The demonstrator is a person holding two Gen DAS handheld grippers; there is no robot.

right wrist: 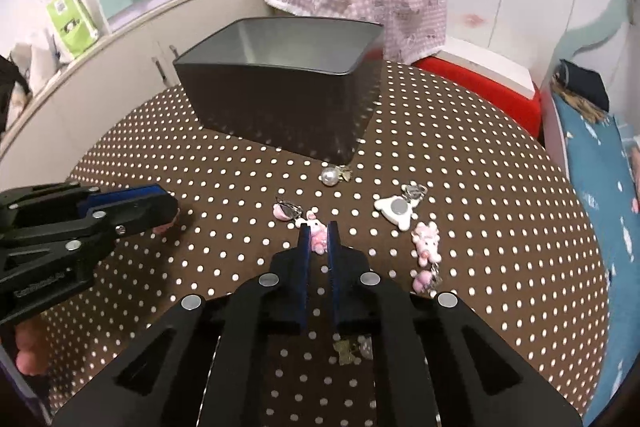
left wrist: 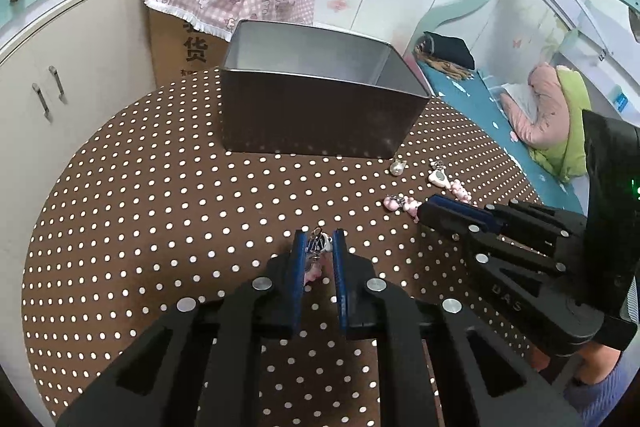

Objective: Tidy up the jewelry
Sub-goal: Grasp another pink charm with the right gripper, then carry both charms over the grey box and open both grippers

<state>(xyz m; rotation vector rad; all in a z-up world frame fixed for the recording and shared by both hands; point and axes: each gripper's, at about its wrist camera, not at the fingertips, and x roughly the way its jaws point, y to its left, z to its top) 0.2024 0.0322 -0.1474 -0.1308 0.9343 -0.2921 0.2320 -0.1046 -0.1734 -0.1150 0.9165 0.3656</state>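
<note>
1. We have both grippers down on the dotted table [left wrist: 160, 187], each closed on a piece of jewelry, so the step in hand is the pickup.
2. On the left, the left gripper [left wrist: 317, 247] has its blue pads pressed in on a small pink charm [left wrist: 318, 245] with a metal clip, near the table's front edge.
3. In the middle, the tin [right wrist: 276, 99] stands open toward the table's far edge; we can see no jewelry in the part of its inside that shows.
4. To the right of centre, the right gripper [right wrist: 318, 237] is clamped on a pink figure [right wrist: 319, 237], which seems to be one end of a linked piece.
5. Loose pieces lie further right: a pearl [right wrist: 330, 175] just by the tin's near corner, a white bear [right wrist: 394, 211], and a pink pendant [right wrist: 427, 242] toward the right edge.
6. Next, we judge, each piece must be lifted clear of the cloth and carried over the tin's rim before letting go; the small clips could slip or snag.
7. Writing: the right gripper's body reads "DAS" in the left view, and the carton [left wrist: 192, 51] behind the table bears Chinese characters, partly hidden.
</note>
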